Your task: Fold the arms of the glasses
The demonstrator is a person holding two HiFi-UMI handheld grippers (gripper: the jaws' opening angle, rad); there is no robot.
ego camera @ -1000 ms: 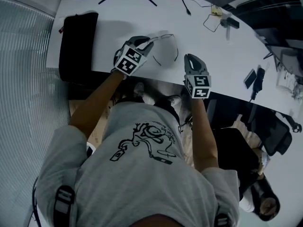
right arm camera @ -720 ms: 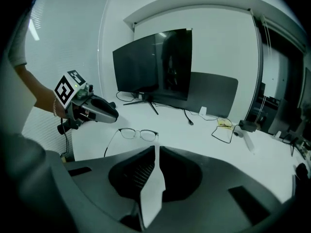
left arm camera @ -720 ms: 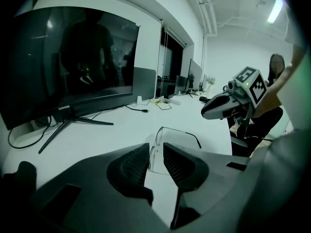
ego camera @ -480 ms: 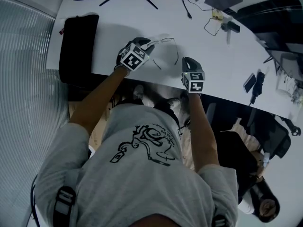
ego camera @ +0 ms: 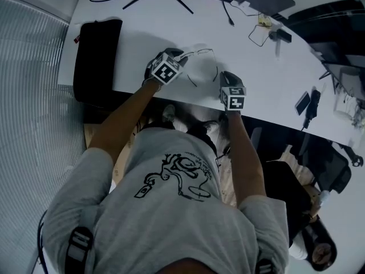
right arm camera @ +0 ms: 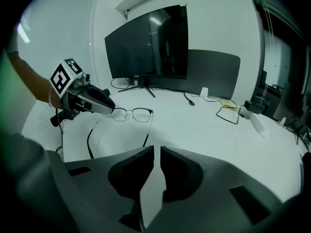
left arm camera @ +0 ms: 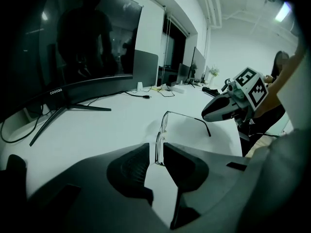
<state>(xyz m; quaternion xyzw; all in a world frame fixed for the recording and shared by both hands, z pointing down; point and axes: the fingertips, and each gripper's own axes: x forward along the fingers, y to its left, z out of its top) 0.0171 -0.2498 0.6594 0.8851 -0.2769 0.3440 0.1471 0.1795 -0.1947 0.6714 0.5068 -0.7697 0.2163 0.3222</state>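
Our left gripper (left arm camera: 154,147) is clamped on one end of the thin metal-framed glasses (right arm camera: 130,113). Our right gripper (right arm camera: 157,149) holds nothing, its jaws just opening a crack. The glasses sit on the white desk (right arm camera: 204,125), front crosswise, arms unfolded and pointing toward us.

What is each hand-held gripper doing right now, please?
Left hand-held gripper: closed on the glasses.
Right hand-held gripper: slightly open, just been opening, nothing between jaws.

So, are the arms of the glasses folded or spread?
Spread: both arms of the glasses stick straight out behind the lenses, neither one swung in across them.
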